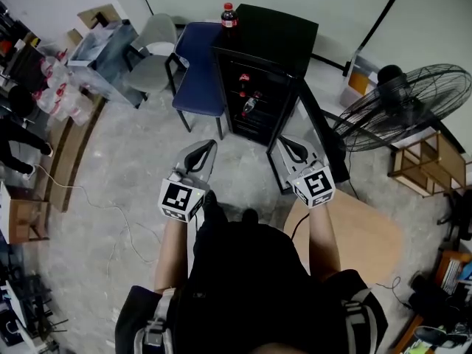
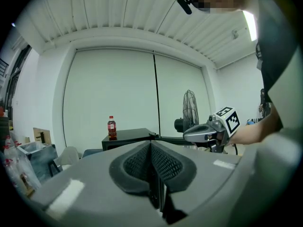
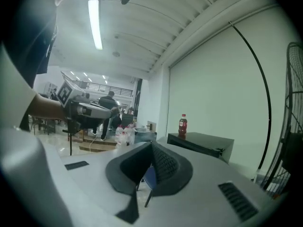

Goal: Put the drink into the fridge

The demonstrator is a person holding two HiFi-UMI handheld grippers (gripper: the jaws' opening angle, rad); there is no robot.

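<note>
- Head view: the bottle (image 1: 228, 15) stands upright on top of the fridge (image 1: 276, 29), at a far corner. The fridge door (image 1: 316, 127) hangs open. Left gripper (image 1: 211, 145) and right gripper (image 1: 285, 141) point toward the fridge, well apart from the bottle. Judged: approach step, pick-up not yet begun.
- Left gripper view: fingers (image 2: 163, 162) closed together, empty. Bottle ahead, left of their line.
- Right gripper view: fingers (image 3: 163, 164) closed, empty. Bottle ahead, slightly right. Next move calls for opening one pair and reaching to the bottle.
</note>
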